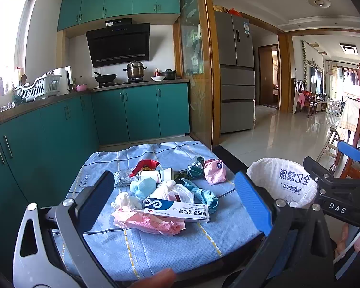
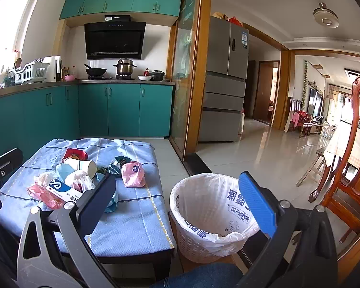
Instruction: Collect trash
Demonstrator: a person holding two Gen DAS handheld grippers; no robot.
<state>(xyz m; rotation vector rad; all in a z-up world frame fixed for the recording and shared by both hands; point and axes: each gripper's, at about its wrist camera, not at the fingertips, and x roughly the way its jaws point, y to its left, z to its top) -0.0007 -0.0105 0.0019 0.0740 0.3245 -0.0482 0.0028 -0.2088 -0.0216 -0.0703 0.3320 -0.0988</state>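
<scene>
A pile of trash lies on a low table with a blue cloth (image 1: 156,247): a white and blue ointment box (image 1: 177,210), pink wrappers (image 1: 153,223), a paper cup (image 1: 156,175), a pink bag (image 1: 214,171), crumpled plastic and a red packet (image 1: 145,164). My left gripper (image 1: 177,198) is open and empty, held above the pile's near side. My right gripper (image 2: 180,198) is open and empty, between the table and a white lined trash basket (image 2: 211,216). The basket also shows in the left wrist view (image 1: 282,182), right of the table.
Teal kitchen cabinets (image 1: 136,112) stand behind the table. A glass sliding door (image 1: 196,72) and a fridge (image 1: 236,72) are further back. A wooden chair (image 2: 352,158) stands right of the basket. Tiled floor (image 2: 264,153) stretches toward the living room.
</scene>
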